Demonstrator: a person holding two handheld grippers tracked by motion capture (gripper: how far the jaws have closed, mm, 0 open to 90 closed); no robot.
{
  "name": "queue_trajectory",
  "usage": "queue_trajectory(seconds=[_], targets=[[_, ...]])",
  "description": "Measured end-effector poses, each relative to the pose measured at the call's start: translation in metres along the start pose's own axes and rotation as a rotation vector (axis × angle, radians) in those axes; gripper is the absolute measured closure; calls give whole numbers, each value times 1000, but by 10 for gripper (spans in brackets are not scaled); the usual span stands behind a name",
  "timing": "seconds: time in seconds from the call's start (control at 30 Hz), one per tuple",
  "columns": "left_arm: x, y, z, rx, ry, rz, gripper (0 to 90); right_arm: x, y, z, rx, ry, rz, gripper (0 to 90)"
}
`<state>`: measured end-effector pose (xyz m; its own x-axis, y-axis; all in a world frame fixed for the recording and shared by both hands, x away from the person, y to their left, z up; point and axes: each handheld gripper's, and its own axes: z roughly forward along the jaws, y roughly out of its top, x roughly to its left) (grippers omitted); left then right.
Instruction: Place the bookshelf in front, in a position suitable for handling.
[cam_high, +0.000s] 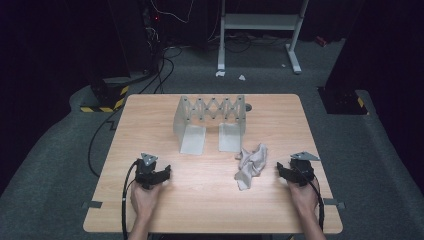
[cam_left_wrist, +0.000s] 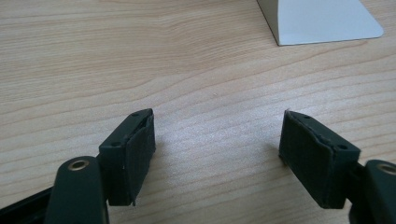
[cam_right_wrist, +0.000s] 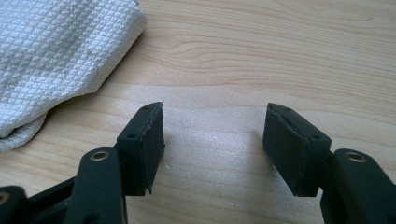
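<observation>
A crumpled white cloth (cam_high: 251, 164) lies on the wooden table (cam_high: 210, 200), right of centre. Behind it stands a grey metal rack (cam_high: 210, 120) with a scissor-lattice back and two flat base plates. My left gripper (cam_high: 161, 174) rests low at the table's front left, jaws wide apart with bare wood between them; a corner of a rack base plate (cam_left_wrist: 322, 21) shows ahead in the left gripper view. My right gripper (cam_high: 281, 169) sits at the front right, just right of the cloth, open and empty. The right gripper view has the cloth (cam_right_wrist: 56, 51) at its upper left, beyond the jaws.
The table's front edge runs just below the person's hands. Dark carpet surrounds the table, with cables (cam_high: 160, 75) at the back left and a white frame (cam_high: 260, 30) at the back. Yellow-black tape (cam_high: 107, 100) marks a stand's base at the left.
</observation>
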<state>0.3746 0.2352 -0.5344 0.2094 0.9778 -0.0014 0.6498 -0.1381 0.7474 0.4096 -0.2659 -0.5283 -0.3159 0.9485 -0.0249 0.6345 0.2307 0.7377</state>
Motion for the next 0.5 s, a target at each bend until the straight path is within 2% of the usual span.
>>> queue_trajectory(seconds=[0.5], targets=[[0,0,1,4,-6,8,245,0,-1,-2,-7,0,18,406]])
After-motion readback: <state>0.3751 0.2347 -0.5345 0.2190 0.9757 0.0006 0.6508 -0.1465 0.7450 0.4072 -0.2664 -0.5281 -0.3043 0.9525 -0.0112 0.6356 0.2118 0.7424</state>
